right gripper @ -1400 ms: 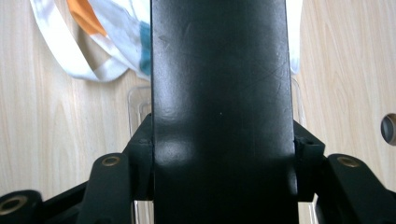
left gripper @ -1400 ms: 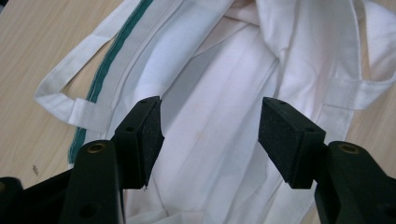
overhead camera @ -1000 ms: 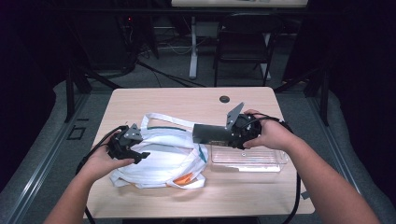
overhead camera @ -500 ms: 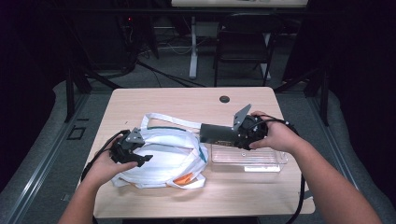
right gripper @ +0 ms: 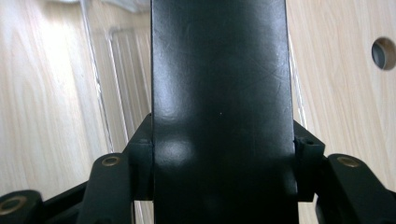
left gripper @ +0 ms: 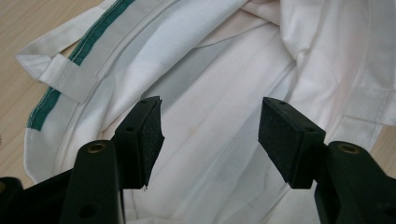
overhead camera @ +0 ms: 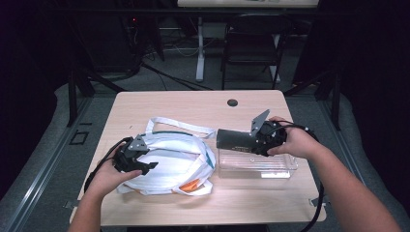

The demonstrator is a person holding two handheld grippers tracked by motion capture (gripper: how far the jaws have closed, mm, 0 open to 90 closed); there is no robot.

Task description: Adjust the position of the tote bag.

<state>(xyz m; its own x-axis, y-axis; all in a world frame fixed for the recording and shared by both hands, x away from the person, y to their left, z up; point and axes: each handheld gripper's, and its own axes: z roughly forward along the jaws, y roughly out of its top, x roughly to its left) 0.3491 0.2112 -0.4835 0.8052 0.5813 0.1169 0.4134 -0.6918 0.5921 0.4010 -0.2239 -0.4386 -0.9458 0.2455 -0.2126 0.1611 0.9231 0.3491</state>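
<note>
A white cloth bag (overhead camera: 169, 159) with green trim lies on the left half of the wooden table (overhead camera: 183, 104). My left gripper (overhead camera: 149, 166) rests over it with its jaws open and only white fabric (left gripper: 219, 70) between the pads (left gripper: 210, 126). My right gripper (overhead camera: 251, 140) is shut on a black oblong object (overhead camera: 234, 140), held level with its free end pointing left, just above the near-left end of a clear plastic container (overhead camera: 256, 164). In the right gripper view the black object (right gripper: 222, 93) stands between both pads (right gripper: 223, 163), with the container's wall (right gripper: 100, 93) below it.
Something orange (overhead camera: 192, 184) peeks from the bag's near edge. A round cable hole (overhead camera: 232, 102) (right gripper: 384, 52) sits in the table's far side. Bag straps (overhead camera: 181, 126) trail toward the middle. A chair and desk legs stand beyond the table.
My right gripper has carried the black object a little to the right, away from the bag and over the clear container. The left gripper has stayed on the bag.
</note>
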